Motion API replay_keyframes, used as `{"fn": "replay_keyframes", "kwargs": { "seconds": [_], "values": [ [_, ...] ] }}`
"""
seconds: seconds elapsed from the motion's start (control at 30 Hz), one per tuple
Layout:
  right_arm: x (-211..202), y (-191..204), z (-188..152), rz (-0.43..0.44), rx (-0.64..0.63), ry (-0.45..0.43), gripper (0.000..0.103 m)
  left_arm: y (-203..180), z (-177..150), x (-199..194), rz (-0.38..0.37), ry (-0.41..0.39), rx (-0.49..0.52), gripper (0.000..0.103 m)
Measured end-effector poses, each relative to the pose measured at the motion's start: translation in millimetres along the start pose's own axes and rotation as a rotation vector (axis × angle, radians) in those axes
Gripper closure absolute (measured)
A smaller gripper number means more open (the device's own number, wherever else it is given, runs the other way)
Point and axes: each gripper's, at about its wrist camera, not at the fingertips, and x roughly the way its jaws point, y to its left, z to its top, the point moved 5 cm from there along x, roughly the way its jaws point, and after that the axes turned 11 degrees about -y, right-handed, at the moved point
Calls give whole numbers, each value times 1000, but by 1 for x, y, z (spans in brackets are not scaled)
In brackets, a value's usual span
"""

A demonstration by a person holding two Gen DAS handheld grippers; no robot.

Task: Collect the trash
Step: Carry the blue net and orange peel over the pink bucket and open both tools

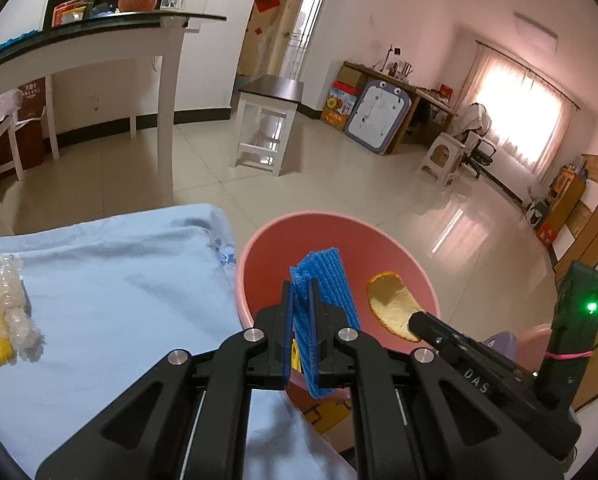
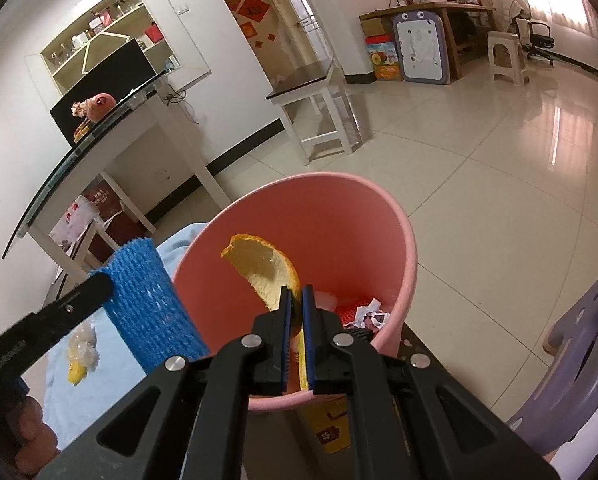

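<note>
Glossy tiled floor (image 1: 339, 184), white console table (image 1: 99, 48) — curtained bright window (image 1: 515, 112)

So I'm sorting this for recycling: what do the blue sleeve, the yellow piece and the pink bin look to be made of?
Blue sleeve: probably soft foam netting, matte, with an open mesh weave.
Yellow piece: looks like citrus peel, orange skin outside with a pale pithy inner face.
Pink bin: likely moulded plastic, with a smooth wall and slightly glossy rim.

A round pink plastic bin (image 2: 395, 240) stands beside a blue diamond-mesh foam net sleeve (image 1: 323, 280), an orange-rimmed, pale-yellow curved fruit peel (image 2: 263, 268) and a light-blue wrinkled cloth (image 1: 119, 280).
</note>
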Motion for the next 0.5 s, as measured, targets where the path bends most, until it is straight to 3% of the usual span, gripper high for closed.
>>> {"fn": "replay_keyframes", "kwargs": {
  "seconds": [0.5],
  "values": [
    [17,-10,-2,-20,15,22,97,-1,-14,25,19,41,5,97]
  ]
}}
